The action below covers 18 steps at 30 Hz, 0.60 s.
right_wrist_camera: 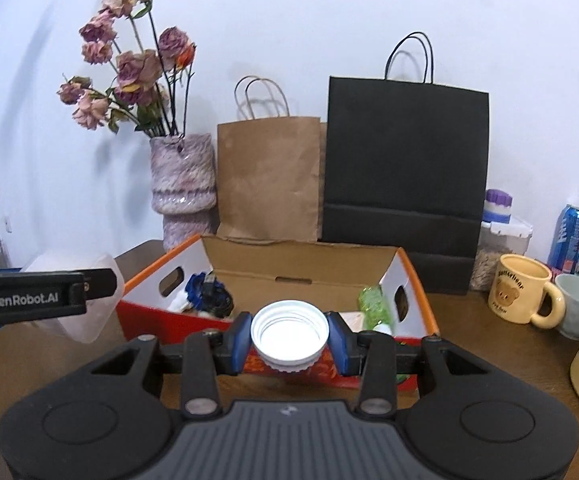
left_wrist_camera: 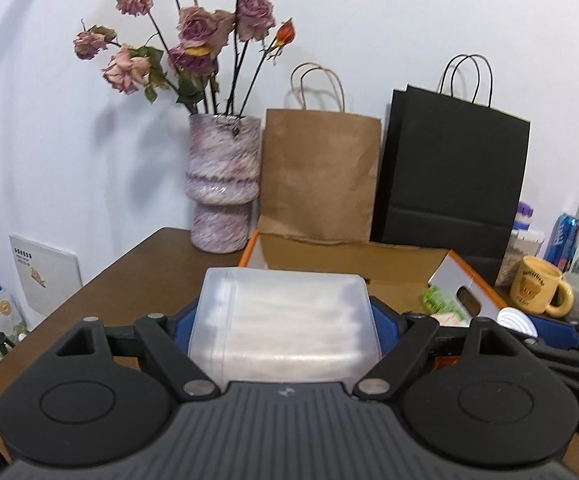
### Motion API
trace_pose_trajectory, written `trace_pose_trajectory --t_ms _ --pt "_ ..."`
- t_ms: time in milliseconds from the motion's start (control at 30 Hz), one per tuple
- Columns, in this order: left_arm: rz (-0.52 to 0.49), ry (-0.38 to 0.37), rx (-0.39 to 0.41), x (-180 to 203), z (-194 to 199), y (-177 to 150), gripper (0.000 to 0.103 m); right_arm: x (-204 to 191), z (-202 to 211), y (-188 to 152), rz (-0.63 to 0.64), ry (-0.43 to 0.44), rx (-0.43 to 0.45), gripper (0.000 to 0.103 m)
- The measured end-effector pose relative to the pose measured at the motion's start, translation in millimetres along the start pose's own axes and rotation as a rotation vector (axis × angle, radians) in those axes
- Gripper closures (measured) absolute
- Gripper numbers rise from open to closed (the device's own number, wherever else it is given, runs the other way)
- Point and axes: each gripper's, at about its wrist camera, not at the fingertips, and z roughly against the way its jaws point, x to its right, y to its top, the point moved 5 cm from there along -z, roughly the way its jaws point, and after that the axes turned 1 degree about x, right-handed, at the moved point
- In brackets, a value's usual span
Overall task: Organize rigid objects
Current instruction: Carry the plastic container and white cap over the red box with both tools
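Risk: slip of smooth translucent container (left_wrist_camera: 285, 320) from wide-spread left gripper (left_wrist_camera: 285, 330) | right gripper (right_wrist_camera: 289, 338) pinching white lid (right_wrist_camera: 289, 330) before cardboard box (right_wrist_camera: 409, 264) | possible drop outside box

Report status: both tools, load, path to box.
Left tool shut on clear container. Right tool shut on white lid. Open cardboard box ahead, nothing between.

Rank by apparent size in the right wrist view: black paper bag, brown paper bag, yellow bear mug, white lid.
1. black paper bag
2. brown paper bag
3. white lid and yellow bear mug look alike; the lid is much nearer the camera, so unranked.
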Motion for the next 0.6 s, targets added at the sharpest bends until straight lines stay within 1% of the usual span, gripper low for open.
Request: trace_pose_trajectory --t_ms 200,333,600 --pt "0.013 -0.003 0.027 18 -11 11 0.02 11 -5 12 -0.01 -0.015 0.023 0.064" --pt "0.034 0.003 0.031 23 -22 17 0.02 19 -12 20 -0.018 -0.026 0.038 0.063" --pt "0.058 0.014 0.042 31 -45 28 0.02 28 -37 31 -0.028 -0.046 0.046 0.064"
